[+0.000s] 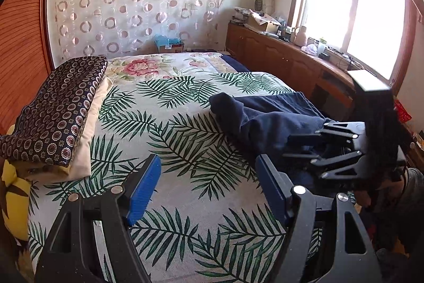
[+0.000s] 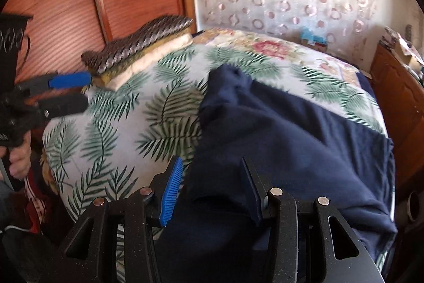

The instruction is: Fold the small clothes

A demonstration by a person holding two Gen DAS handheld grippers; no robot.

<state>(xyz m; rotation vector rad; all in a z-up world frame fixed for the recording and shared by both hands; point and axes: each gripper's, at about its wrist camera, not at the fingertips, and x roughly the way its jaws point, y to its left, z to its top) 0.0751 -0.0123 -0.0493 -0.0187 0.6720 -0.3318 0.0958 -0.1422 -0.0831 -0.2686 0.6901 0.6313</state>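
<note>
A navy blue garment (image 2: 291, 139) lies crumpled on the palm-leaf bedspread (image 2: 119, 123), at the right side of the bed; it also shows in the left wrist view (image 1: 265, 118). My right gripper (image 2: 212, 190) is open, its blue-padded fingers standing either side of the garment's near edge, cloth between them. My left gripper (image 1: 208, 190) is open and empty over bare bedspread (image 1: 169, 139), left of the garment. The right gripper shows in the left wrist view (image 1: 304, 150), low on the garment. The left gripper shows at the left of the right wrist view (image 2: 73, 92).
Stacked pillows with a dark patterned cover (image 1: 55, 113) lie at the bed's left side against a wooden headboard (image 1: 21, 49). A wooden cabinet (image 1: 291, 57) with clutter runs under the window on the right. A floral quilt (image 1: 159, 65) covers the bed's far end.
</note>
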